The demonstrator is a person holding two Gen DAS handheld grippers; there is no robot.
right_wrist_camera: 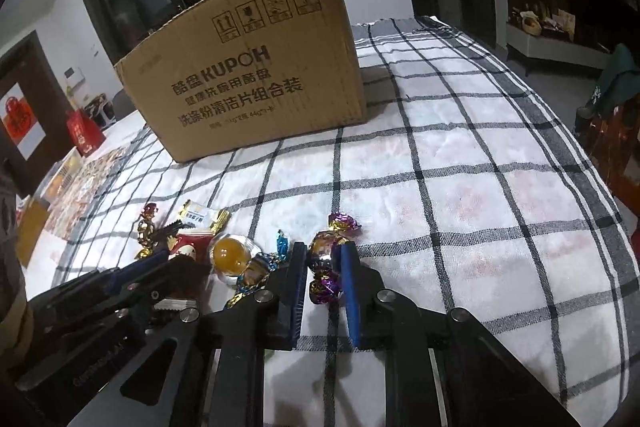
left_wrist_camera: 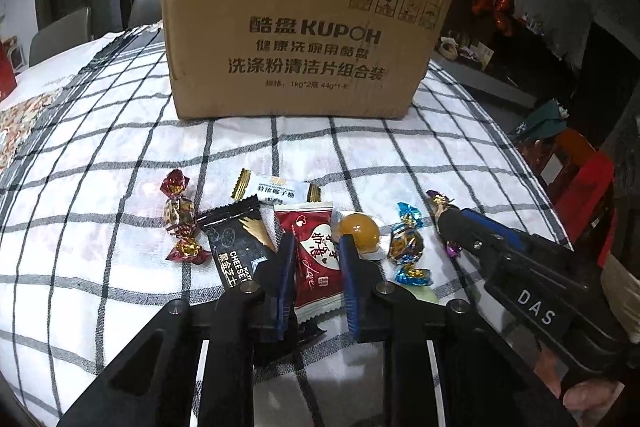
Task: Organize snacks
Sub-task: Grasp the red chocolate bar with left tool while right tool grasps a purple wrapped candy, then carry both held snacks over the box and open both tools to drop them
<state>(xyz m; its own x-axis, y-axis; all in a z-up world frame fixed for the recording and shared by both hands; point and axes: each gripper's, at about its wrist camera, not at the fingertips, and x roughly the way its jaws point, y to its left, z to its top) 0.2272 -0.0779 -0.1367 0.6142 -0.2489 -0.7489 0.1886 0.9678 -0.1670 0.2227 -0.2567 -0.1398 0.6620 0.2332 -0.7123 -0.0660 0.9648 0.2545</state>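
- Left tongs [left_wrist_camera: 316,247] clamped on the red heart packet [left_wrist_camera: 314,259]; right tongs [right_wrist_camera: 324,267] clamped on the purple-wrapped candy [right_wrist_camera: 326,255]; neither lifted off the tabletop [right_wrist_camera: 460,187] yet, I'd say.
- All snacks sit in a row around the tongs; cardboard box [left_wrist_camera: 296,43] well beyond both; nothing visibly sorted, so early stage.
- Box interior hidden; black cheese packet [left_wrist_camera: 236,247] partly behind left tongs.

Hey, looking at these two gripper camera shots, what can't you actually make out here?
- Inside of the cardboard box: both views show only its outer walls.
- Lower end of the red heart packet: left wrist view, hidden behind the left gripper closed on it.
- Purple-wrapped candy: right wrist view, its sides are covered by the right gripper.
- Small print on the white coconut candy: too small.
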